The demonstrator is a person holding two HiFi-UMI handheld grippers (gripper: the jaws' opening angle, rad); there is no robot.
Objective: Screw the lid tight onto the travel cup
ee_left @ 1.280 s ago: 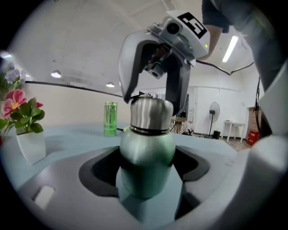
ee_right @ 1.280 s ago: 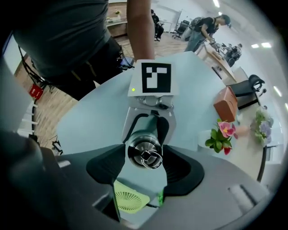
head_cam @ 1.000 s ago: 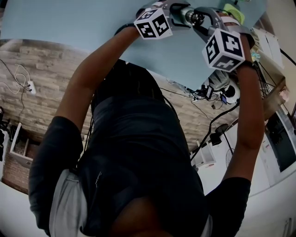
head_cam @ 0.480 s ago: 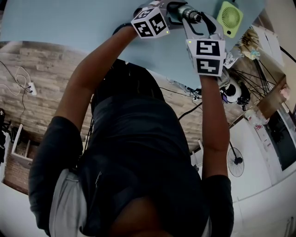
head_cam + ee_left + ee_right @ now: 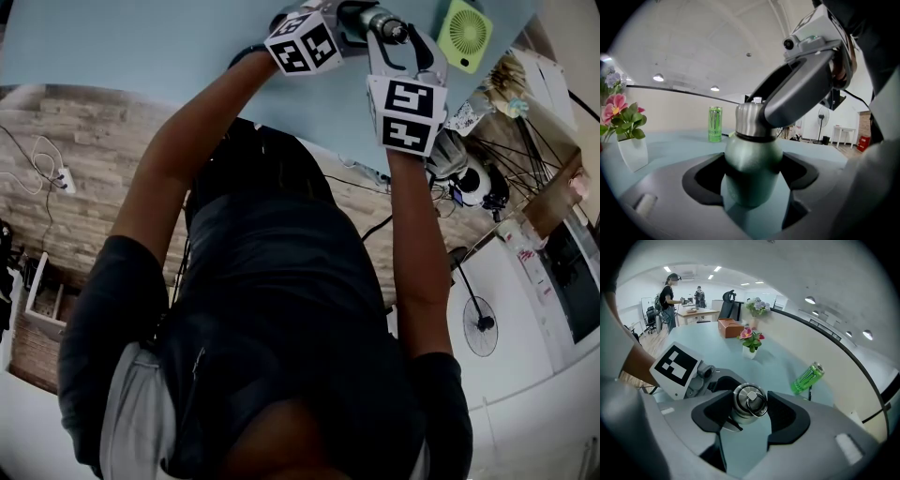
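Left gripper view: the left gripper (image 5: 752, 185) is clamped on the green metal travel cup (image 5: 752, 161). Its dark pads (image 5: 707, 176) press the lower body from either side. The cup stands upright and its base appears to rest on the glossy pale blue tabletop (image 5: 675, 145). The brushed steel screw lid (image 5: 750, 119) sits on the cup's neck. One grey jaw of the right gripper comes in from the upper right and lies against the lid's side.

Right gripper view: looks down on the lid from above, with its wire ring lying flat on top. The right gripper (image 5: 748, 420) pinches the lid, a pad touching the rim on each side. The left gripper's black-and-white marker cube (image 5: 675, 365) is just beside the cup, on the left.

Head view: both grippers meet at the cup, in from the near edge and toward the tabletop's right end. A small green fan (image 5: 466, 35) lies near them, closer to the right edge, and is not touching.

Other items on the tabletop, all well apart from the cup:
- A green drink can (image 5: 715, 123) stands upright near the far edge.
- A white vase of pink flowers (image 5: 751, 345).
- A brown box (image 5: 730, 327), beyond the vase.
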